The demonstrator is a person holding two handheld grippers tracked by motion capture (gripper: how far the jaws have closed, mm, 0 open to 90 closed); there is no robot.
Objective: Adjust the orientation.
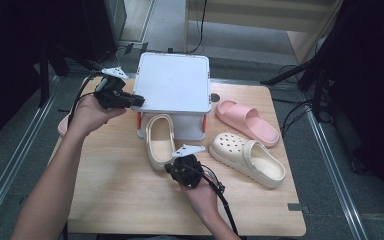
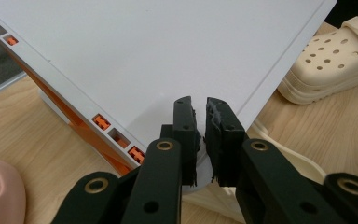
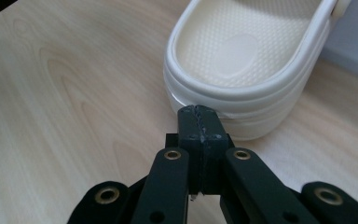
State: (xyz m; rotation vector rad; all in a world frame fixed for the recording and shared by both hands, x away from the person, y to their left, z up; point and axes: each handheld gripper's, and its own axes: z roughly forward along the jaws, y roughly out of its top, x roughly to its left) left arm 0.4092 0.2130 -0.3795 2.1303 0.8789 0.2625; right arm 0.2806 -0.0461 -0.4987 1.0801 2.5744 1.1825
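Note:
A white flat-topped rack (image 1: 172, 82) on orange legs stands at the back of the wooden table (image 1: 115, 185). My left gripper (image 1: 139, 100) lies level over the rack's front left corner (image 2: 168, 51). Its jaws (image 2: 200, 116) stand a narrow slit apart with nothing between them. A cream clog (image 1: 160, 140) lies with its toe under the rack, heel toward me. My right gripper (image 1: 172, 168) is shut and empty, its tips (image 3: 198, 114) right at the clog's heel rim (image 3: 242, 51); I cannot tell if they touch.
A second cream clog (image 1: 247, 159) lies at the right, also in the left gripper view (image 2: 331, 60). A pink slide (image 1: 247, 121) lies behind it. Another pink shoe (image 1: 62, 125) sits at the table's left edge, behind my left hand.

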